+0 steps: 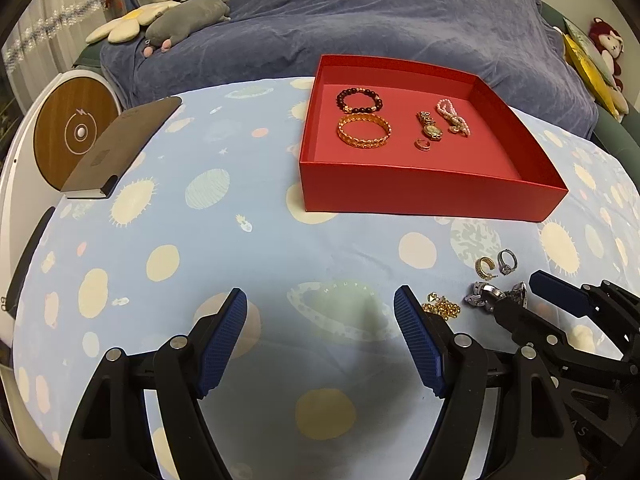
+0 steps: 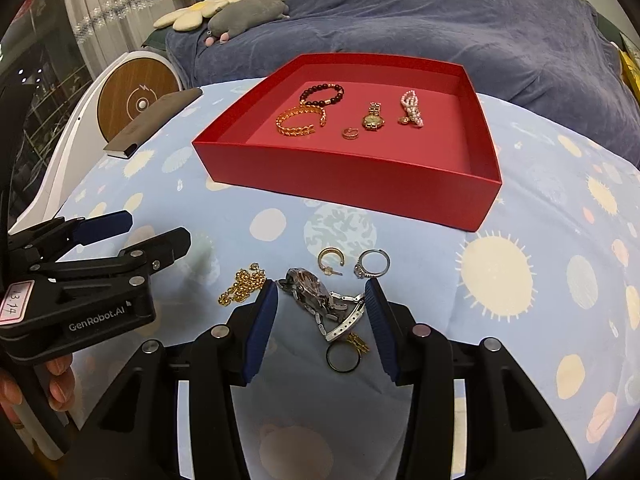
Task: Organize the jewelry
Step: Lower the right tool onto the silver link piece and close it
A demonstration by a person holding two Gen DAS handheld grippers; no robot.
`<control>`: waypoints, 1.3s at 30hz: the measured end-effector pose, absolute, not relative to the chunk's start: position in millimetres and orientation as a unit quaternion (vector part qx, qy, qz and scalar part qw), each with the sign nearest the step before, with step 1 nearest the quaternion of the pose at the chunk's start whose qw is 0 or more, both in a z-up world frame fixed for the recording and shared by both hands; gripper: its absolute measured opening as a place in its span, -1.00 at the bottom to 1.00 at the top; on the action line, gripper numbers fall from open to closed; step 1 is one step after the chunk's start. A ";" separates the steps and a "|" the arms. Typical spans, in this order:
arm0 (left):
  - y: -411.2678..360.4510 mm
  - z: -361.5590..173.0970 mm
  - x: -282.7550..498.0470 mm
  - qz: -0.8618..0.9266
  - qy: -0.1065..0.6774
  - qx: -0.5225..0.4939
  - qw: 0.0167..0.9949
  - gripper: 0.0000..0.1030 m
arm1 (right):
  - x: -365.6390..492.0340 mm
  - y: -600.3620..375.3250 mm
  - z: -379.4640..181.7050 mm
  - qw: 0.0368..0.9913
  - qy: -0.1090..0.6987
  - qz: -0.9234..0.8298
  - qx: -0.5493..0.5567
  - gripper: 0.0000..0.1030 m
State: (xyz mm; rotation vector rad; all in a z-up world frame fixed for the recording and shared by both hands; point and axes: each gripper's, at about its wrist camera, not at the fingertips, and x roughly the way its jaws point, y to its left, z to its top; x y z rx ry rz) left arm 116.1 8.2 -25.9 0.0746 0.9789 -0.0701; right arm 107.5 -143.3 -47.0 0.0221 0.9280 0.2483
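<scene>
The right gripper (image 2: 322, 292) is lowering its half-apart fingers around the silver watch (image 2: 316, 296), not squeezing yet, to carry it to the red box (image 2: 360, 184), while the left gripper (image 1: 320, 304) is waiting wide apart and empty.

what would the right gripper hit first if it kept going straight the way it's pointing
Most likely the silver watch, which lies between the open fingers of the right gripper on the tablecloth. Past it lie the gold hoop earring and the silver ring. Depth is hard to judge.

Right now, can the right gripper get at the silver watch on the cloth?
Probably yes. The right gripper has open fingers on either side of the silver watch, nothing blocking, though a black ring lies close.
</scene>
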 end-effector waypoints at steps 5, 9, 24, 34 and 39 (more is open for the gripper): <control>9.1 -28.4 117.2 -0.031 0.473 0.036 0.880 0.42 | 114.2 -153.9 -56.3 0.878 0.465 0.107 0.031 -0.23; 10.1 -29.3 117.9 -0.030 0.474 0.035 0.879 0.42 | 113.4 -160.5 -54.6 0.879 0.467 0.094 0.036 -0.23; 12.2 -31.8 118.4 -0.027 0.479 0.033 0.877 0.42 | 123.0 -145.0 -53.5 0.880 0.458 0.124 0.012 -0.22; 14.1 -33.7 120.1 -0.027 0.484 0.029 0.874 0.42 | 107.5 -143.3 -54.1 0.865 0.485 0.125 0.007 -0.71; 10.7 -33.8 118.7 -0.033 0.483 0.034 0.874 0.42 | 107.9 -146.1 -52.5 0.863 0.488 0.125 0.017 -0.65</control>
